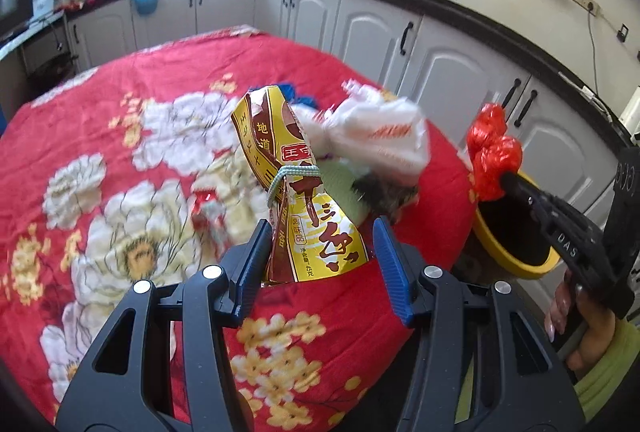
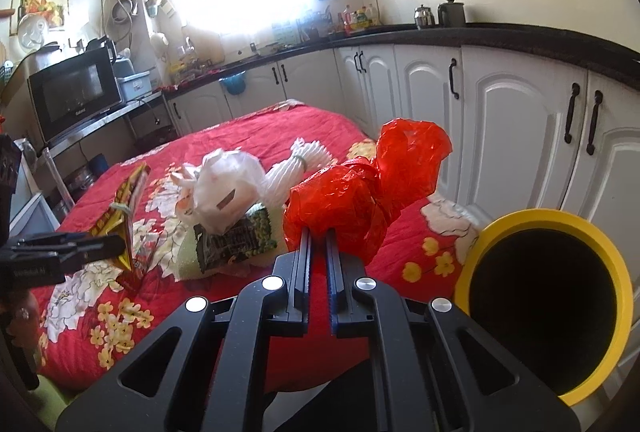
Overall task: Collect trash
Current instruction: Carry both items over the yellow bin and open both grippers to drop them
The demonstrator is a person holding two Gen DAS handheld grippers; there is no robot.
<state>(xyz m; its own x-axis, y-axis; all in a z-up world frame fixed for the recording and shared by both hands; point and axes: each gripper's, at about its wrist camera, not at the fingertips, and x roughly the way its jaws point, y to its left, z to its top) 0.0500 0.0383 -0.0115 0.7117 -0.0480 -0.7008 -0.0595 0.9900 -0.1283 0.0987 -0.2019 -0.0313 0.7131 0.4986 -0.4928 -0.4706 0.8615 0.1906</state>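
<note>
My left gripper (image 1: 320, 228) is open, its blue jaws on either side of a yellow and brown snack packet (image 1: 296, 192) tied with a string; the packet (image 2: 124, 224) stands tilted on the red floral cloth (image 1: 120, 112). My right gripper (image 2: 316, 232) is shut on a crumpled red plastic bag (image 2: 360, 188) and holds it above the cloth, left of a yellow-rimmed bin (image 2: 600, 248). That bag (image 1: 494, 152) also shows in the left wrist view, over the bin (image 1: 496, 252). A white plastic bag (image 2: 224, 188), a green-black wrapper (image 2: 236, 240) and white foam netting (image 2: 296, 160) lie on the cloth.
White cabinets (image 2: 500, 112) with a black counter run along the right and back. A microwave (image 2: 76, 96) stands at the left. A small red wrapper (image 1: 208, 208) lies on the cloth left of the packet.
</note>
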